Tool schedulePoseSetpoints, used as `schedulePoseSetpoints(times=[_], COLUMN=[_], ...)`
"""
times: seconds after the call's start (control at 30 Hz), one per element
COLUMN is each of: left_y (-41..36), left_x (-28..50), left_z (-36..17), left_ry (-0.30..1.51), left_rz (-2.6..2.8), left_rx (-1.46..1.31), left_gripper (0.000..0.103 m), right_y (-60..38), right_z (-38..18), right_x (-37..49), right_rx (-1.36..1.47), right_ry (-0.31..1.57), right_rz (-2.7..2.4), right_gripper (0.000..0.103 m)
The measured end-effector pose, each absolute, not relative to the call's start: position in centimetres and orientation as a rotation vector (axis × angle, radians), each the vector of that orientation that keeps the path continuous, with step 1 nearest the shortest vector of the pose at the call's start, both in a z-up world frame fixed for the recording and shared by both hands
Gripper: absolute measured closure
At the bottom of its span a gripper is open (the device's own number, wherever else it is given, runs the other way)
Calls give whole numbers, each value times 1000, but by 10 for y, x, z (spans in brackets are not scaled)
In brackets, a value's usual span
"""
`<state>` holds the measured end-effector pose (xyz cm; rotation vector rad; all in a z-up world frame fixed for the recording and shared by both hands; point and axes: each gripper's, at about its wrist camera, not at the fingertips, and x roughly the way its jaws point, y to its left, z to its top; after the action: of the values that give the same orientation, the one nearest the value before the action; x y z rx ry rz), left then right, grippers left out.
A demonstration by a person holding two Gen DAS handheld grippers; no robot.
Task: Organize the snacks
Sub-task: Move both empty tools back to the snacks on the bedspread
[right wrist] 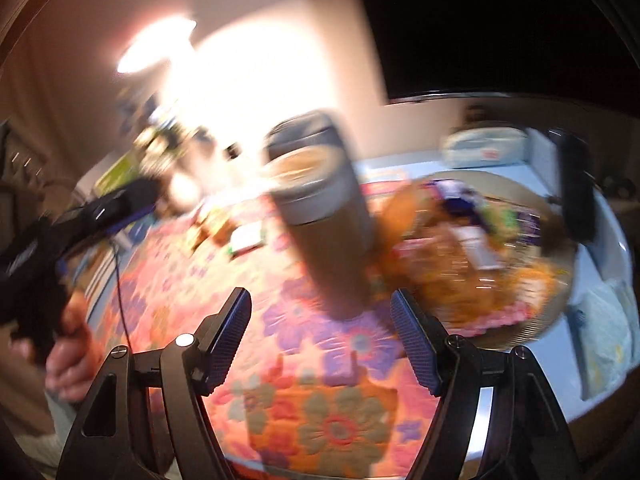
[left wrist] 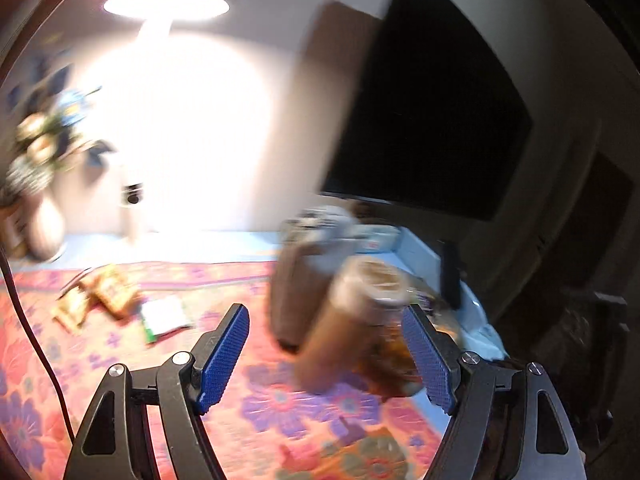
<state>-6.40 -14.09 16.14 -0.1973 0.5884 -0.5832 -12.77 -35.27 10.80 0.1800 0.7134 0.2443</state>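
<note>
above the flowered cloth (right wrist: 320,412), both the left gripper (left wrist: 326,354) and right gripper (right wrist: 320,338) with fingers spread wide, clamped on nothing (blurry jar (right wrist: 320,208) ahead, beside a snack tray (right wrist: 532,320)).

a home – flower vase (left wrist: 44,228), floral tablecloth (left wrist: 280,400), television (left wrist: 432,120)

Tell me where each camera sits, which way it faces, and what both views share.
Left wrist: sits behind the open left gripper, facing a brown jar, snack packets and a dark screen.
Right wrist: sits behind the open right gripper, facing a tall jar and a snack tray; the person's left hand shows.
Shared: the floral cloth, the lamp.
</note>
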Motion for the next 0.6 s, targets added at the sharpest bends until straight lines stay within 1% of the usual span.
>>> schedulePoseSetpoints(times=[0.13, 0.3, 0.43, 0.6], left_y=[-80, -10, 32, 67], left_x=[-52, -36, -17, 17], left_z=[151, 132, 106, 72], left_ry=[588, 601, 633, 685], left_rz=[-492, -366, -281, -188], left_rx=[-271, -357, -395, -362], left_gripper=[27, 27, 27, 27], right_y=[-295, -242, -218, -203], right_z=[104, 86, 66, 37], right_x=[-117, -91, -59, -2], right_rx=[68, 10, 47, 149], right_ry=[737, 804, 881, 973], right_rz=[332, 399, 433, 512], right_gripper=[31, 31, 31, 29])
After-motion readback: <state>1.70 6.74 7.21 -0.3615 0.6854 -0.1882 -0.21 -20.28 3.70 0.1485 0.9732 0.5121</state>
